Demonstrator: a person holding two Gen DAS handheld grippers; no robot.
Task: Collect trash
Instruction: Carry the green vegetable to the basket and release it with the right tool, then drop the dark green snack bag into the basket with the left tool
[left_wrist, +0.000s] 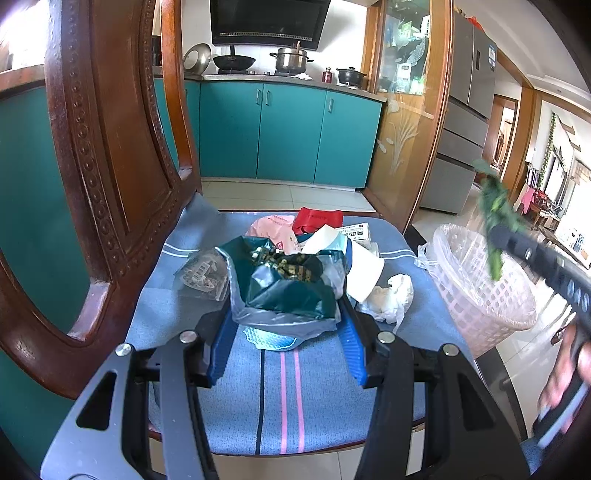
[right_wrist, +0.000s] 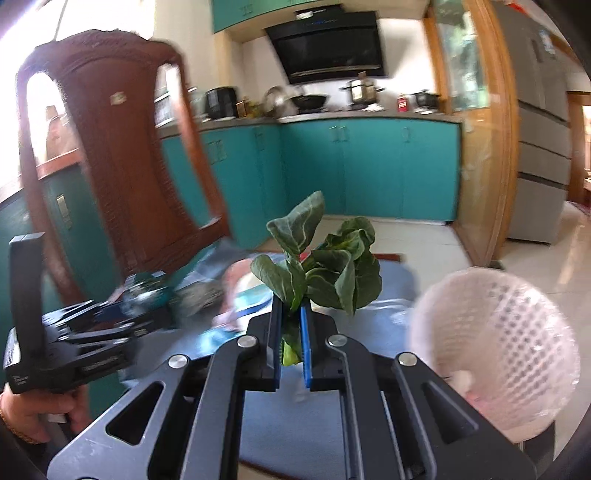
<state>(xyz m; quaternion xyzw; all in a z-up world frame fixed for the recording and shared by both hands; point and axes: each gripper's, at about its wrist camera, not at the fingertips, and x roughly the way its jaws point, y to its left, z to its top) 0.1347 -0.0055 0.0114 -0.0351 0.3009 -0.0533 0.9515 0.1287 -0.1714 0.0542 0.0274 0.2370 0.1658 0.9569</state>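
Observation:
A pile of trash lies on the blue cushioned chair seat (left_wrist: 280, 376): a dark green plastic bag (left_wrist: 284, 280), a crumpled white tissue (left_wrist: 391, 299), white paper (left_wrist: 364, 273), a pink wrapper (left_wrist: 271, 225) and a red packet (left_wrist: 317, 218). My left gripper (left_wrist: 284, 314) is open, its jaws either side of the green bag. My right gripper (right_wrist: 291, 314) is shut on a bunch of green leaves (right_wrist: 325, 269) and holds it in the air, left of the pink mesh basket (right_wrist: 498, 354). In the left wrist view the leaves (left_wrist: 495, 210) hang over the basket (left_wrist: 484, 280).
The carved wooden chair back (left_wrist: 107, 147) rises on the left. Teal kitchen cabinets (left_wrist: 288, 133) with pots stand behind, a glass door (left_wrist: 402, 110) and a fridge (left_wrist: 465, 122) to the right. The basket is lined with clear plastic and stands at the chair's right edge.

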